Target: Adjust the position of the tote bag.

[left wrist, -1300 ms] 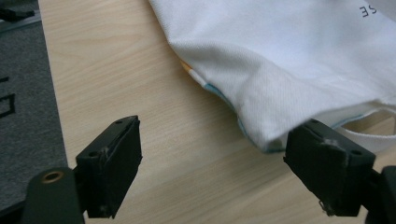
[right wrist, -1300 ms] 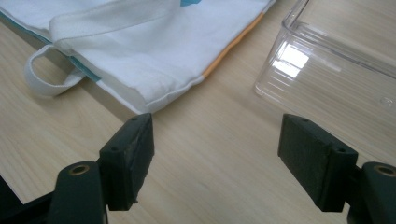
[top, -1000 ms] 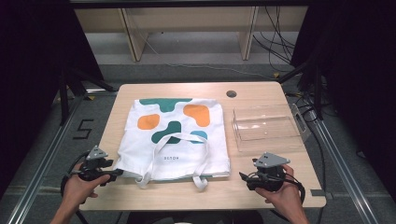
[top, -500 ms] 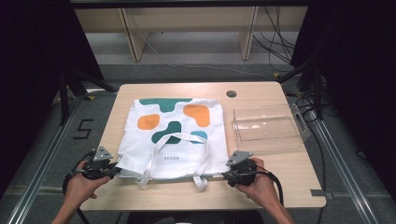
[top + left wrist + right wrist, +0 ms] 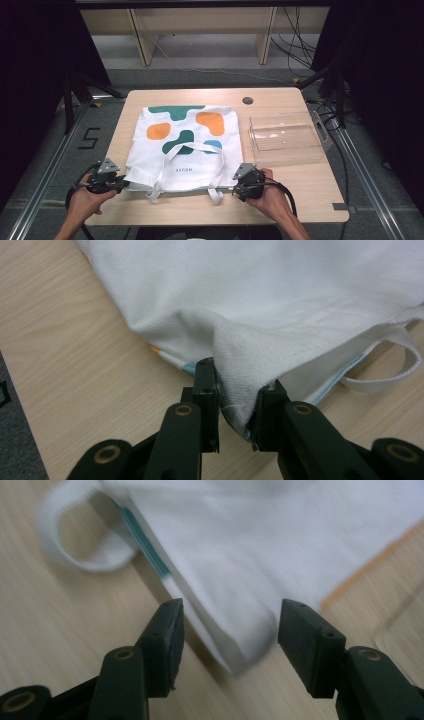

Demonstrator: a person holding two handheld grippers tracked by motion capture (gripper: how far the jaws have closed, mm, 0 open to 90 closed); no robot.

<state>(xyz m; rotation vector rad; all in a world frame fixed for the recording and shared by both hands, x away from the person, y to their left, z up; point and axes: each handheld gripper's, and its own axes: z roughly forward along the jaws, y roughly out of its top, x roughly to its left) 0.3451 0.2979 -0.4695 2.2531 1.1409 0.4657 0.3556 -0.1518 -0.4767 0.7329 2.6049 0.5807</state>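
Left gripper [image 5: 239, 407] pinches the near-left corner of the white cloth tote bag [image 5: 186, 145] with teal and orange blobs, lying flat mid-tabletop. Right gripper [image 5: 229, 630] gapes around its near-right corner. Clear plastic tray [image 5: 285, 136] at right edge.

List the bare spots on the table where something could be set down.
Free: the table strip behind the bag, round the hole; the near right corner, in front of the clear tray; a narrow left edge strip. Crowded: the near edge, where the left gripper and right gripper sit at the bag's corners.
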